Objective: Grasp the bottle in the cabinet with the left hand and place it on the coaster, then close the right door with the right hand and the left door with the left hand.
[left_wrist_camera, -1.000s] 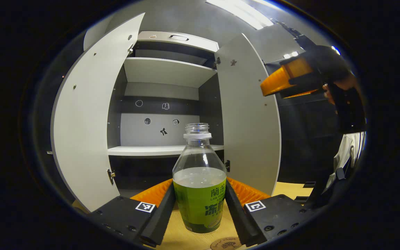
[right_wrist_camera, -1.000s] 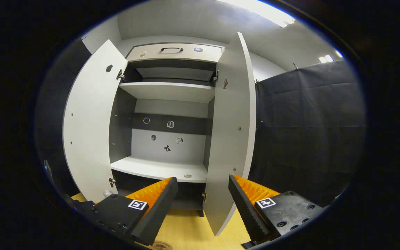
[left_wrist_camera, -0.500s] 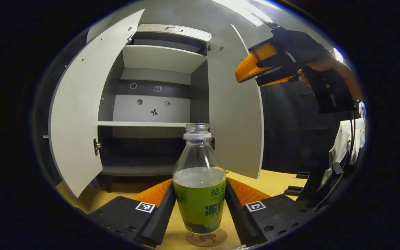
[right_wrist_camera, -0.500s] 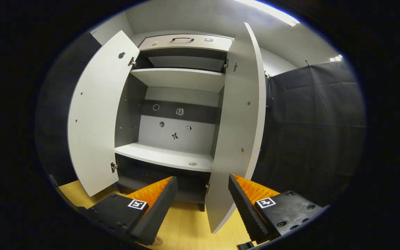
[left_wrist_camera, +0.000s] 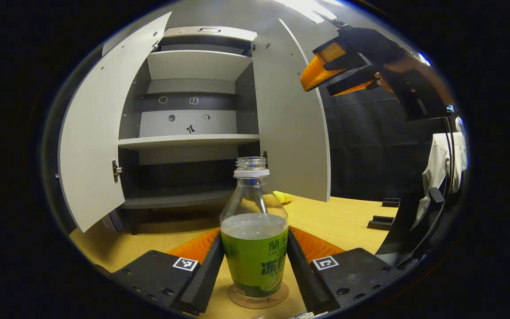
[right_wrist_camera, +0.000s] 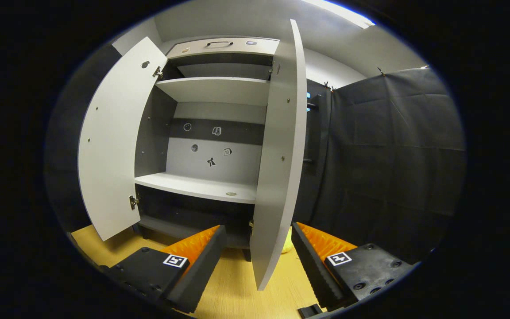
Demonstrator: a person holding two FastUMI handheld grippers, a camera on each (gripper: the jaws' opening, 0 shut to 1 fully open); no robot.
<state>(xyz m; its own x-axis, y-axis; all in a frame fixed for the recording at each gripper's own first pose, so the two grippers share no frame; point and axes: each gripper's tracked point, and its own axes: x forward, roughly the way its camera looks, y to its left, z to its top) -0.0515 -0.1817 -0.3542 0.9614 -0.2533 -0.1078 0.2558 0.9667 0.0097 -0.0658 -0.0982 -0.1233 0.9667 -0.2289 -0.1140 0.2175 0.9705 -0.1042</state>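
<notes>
Pale wooden tabletop (left_wrist_camera: 339,217) runs out in front of the open cabinet (left_wrist_camera: 188,141) in the left gripper view, both grey doors swung wide. At the bottom, the left gripper (left_wrist_camera: 255,270) holds the bottle (left_wrist_camera: 254,248), its two black fingers pressed against the green label on either side. The bottle stands upright with its base on the round cork coaster (left_wrist_camera: 257,297), or just touching it — the last sliver of gap cannot be told. It is uncapped, clear plastic, roughly half full of liquid, so I judge it light but thin-walled: a hard squeeze would dent it and push liquid toward the open neck. The labelled lower body, where it is gripped, is the sensible hold; the label may be a little slick. Up at the right, the right gripper (left_wrist_camera: 326,73) hangs beside the right door (left_wrist_camera: 295,128), a hand on its handle.

Black cloth wall backs the right gripper view. The right gripper (right_wrist_camera: 257,266) stands wide apart and holds nothing, and the right door's (right_wrist_camera: 277,168) free edge falls between its fingers in the picture, though farther off — no contact that I can see. The left door (right_wrist_camera: 113,146) stands open; the middle shelf (right_wrist_camera: 202,186) is bare but for a small round mark. That door is a stiff flat panel and should swing on a push against its outer face near the free edge.
</notes>
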